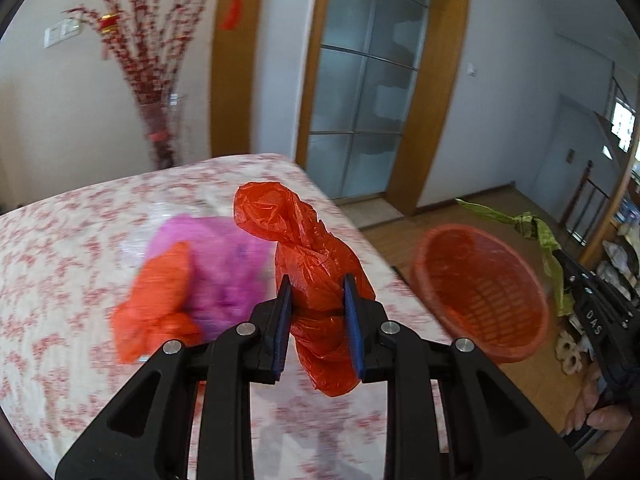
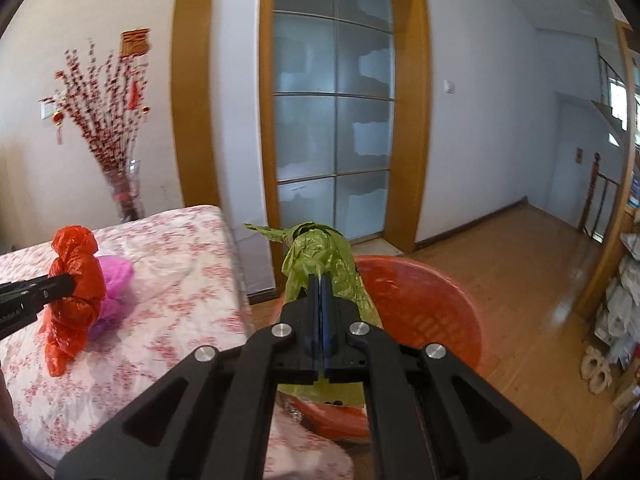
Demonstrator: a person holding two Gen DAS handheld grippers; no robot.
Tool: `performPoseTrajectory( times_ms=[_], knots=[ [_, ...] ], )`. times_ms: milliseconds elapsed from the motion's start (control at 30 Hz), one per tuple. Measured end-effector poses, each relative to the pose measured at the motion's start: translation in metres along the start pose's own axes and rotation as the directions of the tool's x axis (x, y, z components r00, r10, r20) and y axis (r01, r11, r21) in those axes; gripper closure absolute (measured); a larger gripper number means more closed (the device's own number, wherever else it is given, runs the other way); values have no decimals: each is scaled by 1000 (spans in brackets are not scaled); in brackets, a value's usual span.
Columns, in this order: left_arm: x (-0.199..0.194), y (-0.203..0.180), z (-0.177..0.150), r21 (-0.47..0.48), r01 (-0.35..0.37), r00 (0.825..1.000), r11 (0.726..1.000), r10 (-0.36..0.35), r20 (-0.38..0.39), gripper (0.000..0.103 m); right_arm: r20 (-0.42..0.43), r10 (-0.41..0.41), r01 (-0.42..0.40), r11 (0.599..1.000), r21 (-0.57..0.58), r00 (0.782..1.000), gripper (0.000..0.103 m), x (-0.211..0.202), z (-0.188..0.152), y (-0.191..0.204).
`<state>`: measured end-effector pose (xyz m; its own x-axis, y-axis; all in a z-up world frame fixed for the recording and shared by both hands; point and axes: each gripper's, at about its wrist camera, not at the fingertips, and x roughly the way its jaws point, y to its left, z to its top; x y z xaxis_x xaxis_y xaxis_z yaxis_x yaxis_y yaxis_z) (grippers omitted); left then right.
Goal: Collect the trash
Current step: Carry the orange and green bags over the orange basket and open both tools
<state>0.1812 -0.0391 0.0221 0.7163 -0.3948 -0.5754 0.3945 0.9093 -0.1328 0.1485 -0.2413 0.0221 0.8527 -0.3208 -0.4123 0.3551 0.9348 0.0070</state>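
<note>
Two claws, left (image 1: 316, 298) clamping a red bag (image 1: 308, 240), right (image 2: 321, 282) pinching a green bag (image 2: 316, 248), above floral tablecloth (image 1: 60, 240) and wooden floor (image 2: 520, 264).

- Left wrist view: looks forward and down along its fingers, close over the floral table (image 1: 60, 240), facing the glass door (image 1: 360, 100)
- Right wrist view: same heading, beside the table's edge, over the red basket (image 2: 440, 300)
- Shared: table, door, basket, vase of red branches (image 2: 116, 184)

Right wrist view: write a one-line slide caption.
Right gripper clamps a green plastic bag above the red basket, beside the floral table.
</note>
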Motion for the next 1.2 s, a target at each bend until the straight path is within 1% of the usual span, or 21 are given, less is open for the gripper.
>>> performPoseTrajectory(
  times_ms=[267, 667, 933, 1100, 1167, 1200],
  knots=[
    [22, -45, 2, 27, 87, 996, 996, -86, -31, 79, -2, -54, 54, 997, 60, 999, 100, 1, -10, -39],
    [53, -105, 3, 65, 178, 982, 982, -173, -74, 79, -26, -68, 70, 990, 123, 997, 100, 17, -18, -72],
    [74, -138, 6, 79, 230, 970, 970, -222, -103, 79, -27, -71, 74, 983, 168, 997, 100, 32, -17, -91],
    [92, -151, 7, 75, 253, 962, 965, -242, -125, 78, -27, -70, 74, 980, 187, 997, 100, 42, -16, -100],
    [98, -156, 6, 78, 255, 960, 964, -243, -137, 77, -25, -63, 67, 979, 191, 998, 98, 46, -16, -103],
    [102, -158, 5, 78, 252, 961, 965, -239, -142, 73, -26, -58, 62, 980, 190, 998, 96, 49, -17, -104]
  ],
)
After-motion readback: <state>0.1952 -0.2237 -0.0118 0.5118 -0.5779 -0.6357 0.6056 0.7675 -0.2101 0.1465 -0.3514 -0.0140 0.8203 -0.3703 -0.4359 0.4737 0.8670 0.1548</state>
